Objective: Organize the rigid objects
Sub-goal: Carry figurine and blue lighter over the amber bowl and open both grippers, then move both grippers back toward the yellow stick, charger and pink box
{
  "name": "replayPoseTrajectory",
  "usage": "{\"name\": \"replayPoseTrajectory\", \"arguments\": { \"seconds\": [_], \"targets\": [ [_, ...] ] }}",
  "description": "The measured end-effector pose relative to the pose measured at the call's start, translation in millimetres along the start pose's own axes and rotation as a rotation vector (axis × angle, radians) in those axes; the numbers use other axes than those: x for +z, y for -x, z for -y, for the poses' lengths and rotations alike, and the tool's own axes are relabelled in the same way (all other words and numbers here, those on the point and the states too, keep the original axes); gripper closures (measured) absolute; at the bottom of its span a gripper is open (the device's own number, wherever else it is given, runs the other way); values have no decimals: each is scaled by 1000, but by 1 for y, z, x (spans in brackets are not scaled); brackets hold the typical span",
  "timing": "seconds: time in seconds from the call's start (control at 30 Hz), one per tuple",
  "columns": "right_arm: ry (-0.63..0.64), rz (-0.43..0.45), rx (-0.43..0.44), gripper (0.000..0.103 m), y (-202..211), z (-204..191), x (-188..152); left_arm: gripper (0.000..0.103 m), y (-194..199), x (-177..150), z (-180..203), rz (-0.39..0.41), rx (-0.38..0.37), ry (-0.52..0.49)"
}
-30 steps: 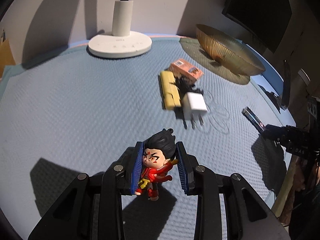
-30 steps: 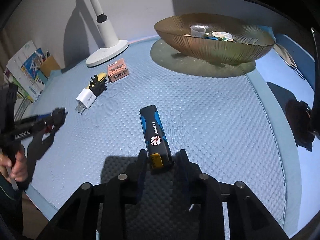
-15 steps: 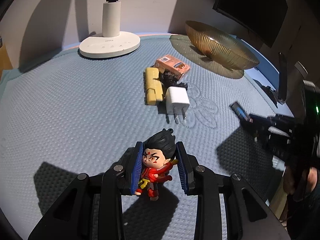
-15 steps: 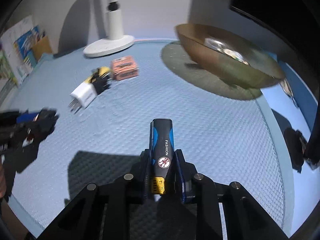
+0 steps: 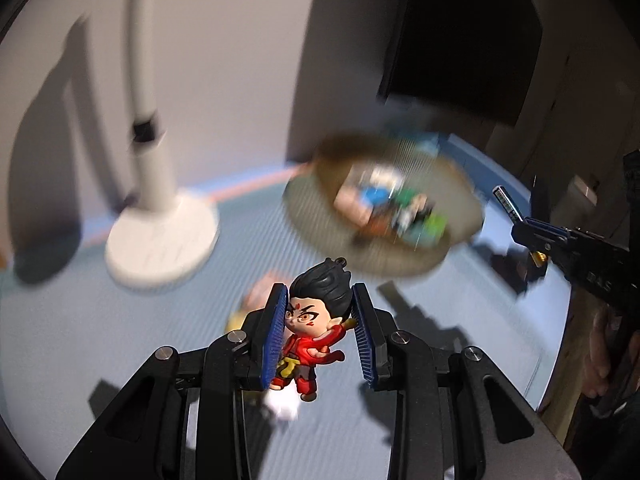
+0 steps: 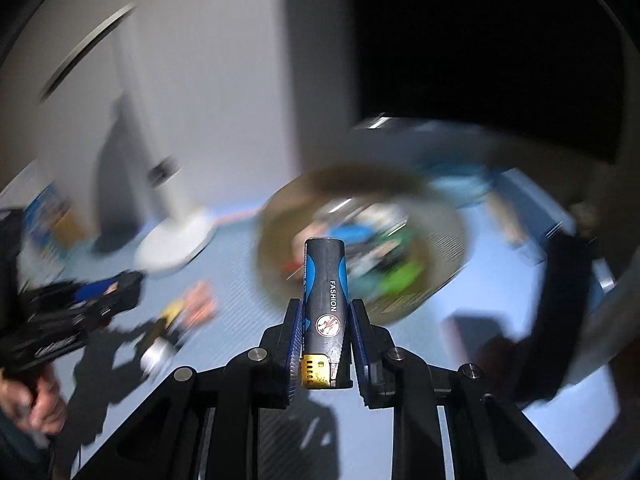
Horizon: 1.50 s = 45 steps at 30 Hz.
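Above blue mat (image 6: 240, 320), lighter (image 6: 325, 304) points lengthwise toward bowl (image 6: 440, 280).

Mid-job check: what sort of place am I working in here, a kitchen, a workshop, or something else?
Most likely a desk or tabletop in a home room, not a kitchen. A white desk lamp stands on a blue textured mat against a plain wall, and a brown bowl already holds assorted small items.

2 tools (image 5: 319, 334) (image 6: 325, 342), 1 figurine (image 5: 314, 330), 1 lighter (image 6: 325, 300), 1 bowl (image 5: 460, 240), 1 lamp (image 5: 160, 236)
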State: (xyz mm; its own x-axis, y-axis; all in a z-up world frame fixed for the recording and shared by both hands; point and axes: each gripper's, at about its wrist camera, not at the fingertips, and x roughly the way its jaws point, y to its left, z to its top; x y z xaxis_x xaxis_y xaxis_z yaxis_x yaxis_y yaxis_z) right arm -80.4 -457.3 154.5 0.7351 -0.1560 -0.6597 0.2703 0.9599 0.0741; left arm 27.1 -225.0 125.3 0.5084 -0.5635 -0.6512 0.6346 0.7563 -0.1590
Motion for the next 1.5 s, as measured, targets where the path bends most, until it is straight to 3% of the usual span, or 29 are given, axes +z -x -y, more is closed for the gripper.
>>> {"name": "replayPoseTrajectory", "arguments": {
  "seconds": [0.1,0.23,0.43,0.67,0.7,0.73,0.77,0.8,0.83,0.97,1.1,1.33,1.5],
  "targets": [
    [-61,8,-86,81,-14,28,35,74,-22,41,19,20,-46,9],
    [-78,-51,-160,81,-49,49,60,74,-66,75,39,-3,-71,12],
    [-87,-194,-189,81,-112,66,56,74,-128,69,67,-113,-118,-23],
    [-77,-218,-223,81,-126,83,46,74,-156,59,86,-171,-144,-61],
    [-85,-216,-216,80,-126,84,46,68,-155,59,86,-173,-146,-57],
    [-99,-215,-207,78,-125,86,47,51,-152,60,85,-169,-152,-46],
    [-120,-204,-201,77,-123,88,49,44,-148,63,84,-156,-154,-31],
    [-130,-182,-194,77,-117,88,50,28,-142,66,80,-136,-153,-18],
    [-143,-147,-188,77,-106,87,51,23,-128,68,74,-98,-150,5],
    [-183,-57,-177,72,-68,88,55,23,-76,72,46,7,-138,51],
    [-191,-29,-125,66,-41,79,51,23,-19,53,12,80,-81,104],
    [-122,-30,-4,61,-17,24,29,23,46,-6,-50,99,26,225],
    [-82,-71,84,47,-20,-20,1,23,64,-56,-92,64,88,341]
  ]
}}
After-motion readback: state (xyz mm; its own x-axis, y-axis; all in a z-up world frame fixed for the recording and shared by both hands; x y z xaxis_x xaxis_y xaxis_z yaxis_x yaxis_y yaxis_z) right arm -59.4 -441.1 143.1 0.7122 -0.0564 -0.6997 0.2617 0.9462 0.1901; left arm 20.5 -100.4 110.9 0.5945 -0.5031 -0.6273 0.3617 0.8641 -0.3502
